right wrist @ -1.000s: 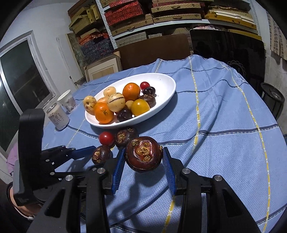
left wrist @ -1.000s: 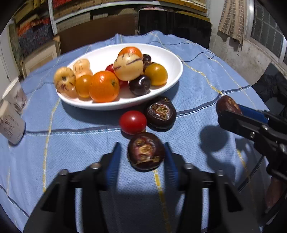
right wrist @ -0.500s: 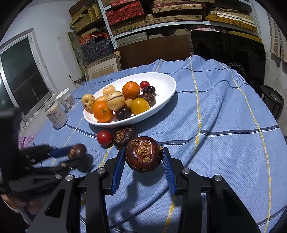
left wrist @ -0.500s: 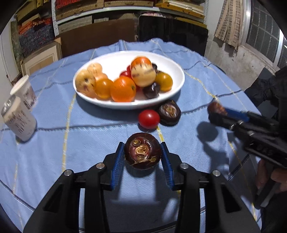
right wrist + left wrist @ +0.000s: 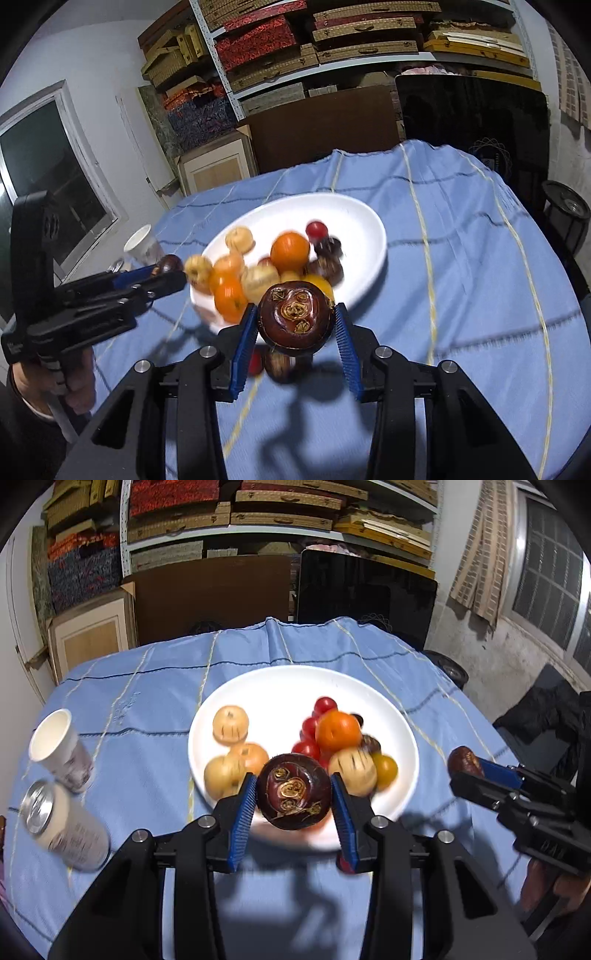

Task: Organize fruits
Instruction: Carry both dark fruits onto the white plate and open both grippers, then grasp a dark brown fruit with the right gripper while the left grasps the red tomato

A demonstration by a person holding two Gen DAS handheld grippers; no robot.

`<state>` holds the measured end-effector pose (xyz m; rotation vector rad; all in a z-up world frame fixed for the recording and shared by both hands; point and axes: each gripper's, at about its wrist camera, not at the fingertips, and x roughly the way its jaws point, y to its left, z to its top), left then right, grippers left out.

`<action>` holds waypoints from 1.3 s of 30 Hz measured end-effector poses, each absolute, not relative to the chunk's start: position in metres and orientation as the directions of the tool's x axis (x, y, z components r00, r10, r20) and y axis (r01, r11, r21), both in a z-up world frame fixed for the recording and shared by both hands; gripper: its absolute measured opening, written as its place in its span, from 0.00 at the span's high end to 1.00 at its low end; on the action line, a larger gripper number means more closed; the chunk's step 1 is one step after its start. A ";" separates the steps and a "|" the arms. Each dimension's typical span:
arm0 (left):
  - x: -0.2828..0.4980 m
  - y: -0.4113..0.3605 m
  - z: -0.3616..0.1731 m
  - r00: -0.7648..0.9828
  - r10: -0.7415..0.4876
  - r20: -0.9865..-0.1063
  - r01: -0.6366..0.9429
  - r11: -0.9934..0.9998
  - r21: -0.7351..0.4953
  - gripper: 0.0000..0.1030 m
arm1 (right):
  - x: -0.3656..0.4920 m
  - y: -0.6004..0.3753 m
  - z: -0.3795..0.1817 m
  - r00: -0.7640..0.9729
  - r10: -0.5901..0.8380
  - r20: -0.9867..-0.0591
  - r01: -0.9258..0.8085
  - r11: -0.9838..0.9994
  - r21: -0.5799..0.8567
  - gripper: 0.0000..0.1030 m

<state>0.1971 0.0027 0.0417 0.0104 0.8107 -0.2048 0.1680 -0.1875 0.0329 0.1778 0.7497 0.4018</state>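
My left gripper (image 5: 293, 794) is shut on a dark purple mangosteen (image 5: 293, 797), held in the air over the near rim of the white plate (image 5: 295, 672). The plate carries oranges (image 5: 338, 731), pale round fruits (image 5: 231, 724), red tomatoes and dark fruits. My right gripper (image 5: 294, 321) is shut on a second mangosteen (image 5: 294, 317), also above the plate's (image 5: 369, 221) near edge. Each gripper shows in the other's view: the right gripper (image 5: 465, 771) at the right, the left gripper (image 5: 166, 273) at the left. A red tomato (image 5: 255, 363) and another mangosteen (image 5: 279, 363) lie on the blue cloth under the right gripper.
A white paper cup (image 5: 55, 746) and a drink can (image 5: 62, 823) stand on the blue tablecloth (image 5: 147, 701) left of the plate. Shelves of boxes, a brown board and a dark panel stand behind the table. A hand (image 5: 70, 391) holds the left gripper's handle.
The left gripper has lifted its mangosteen off the cloth and carried it up towards the plate. The right gripper has risen and moved forward with its fruit. Tomato and third mangosteen stayed put.
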 end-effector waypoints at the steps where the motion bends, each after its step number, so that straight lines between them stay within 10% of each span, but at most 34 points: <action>1: 0.206 0.002 0.040 0.665 -0.177 -0.725 0.177 0.981 -0.077 0.62 | 0.175 -0.185 0.033 0.658 0.416 -0.627 -0.287 0.909 0.301 0.59; 12: 0.252 -0.015 0.022 0.638 -0.134 -0.759 0.145 0.988 -0.053 0.61 | 0.235 -0.178 0.005 0.617 0.430 -0.659 -0.220 0.898 0.380 0.58; 21: 0.242 -0.008 0.031 0.691 -0.089 -0.718 0.085 0.996 -0.041 0.29 | 0.232 -0.196 0.001 0.615 0.466 -0.636 -0.180 0.869 0.462 0.48; 39: 0.123 -0.002 0.009 0.685 -0.061 -0.726 0.118 0.993 0.029 0.23 | 0.139 -0.185 -0.019 0.572 0.416 -0.707 -0.302 0.908 0.291 0.40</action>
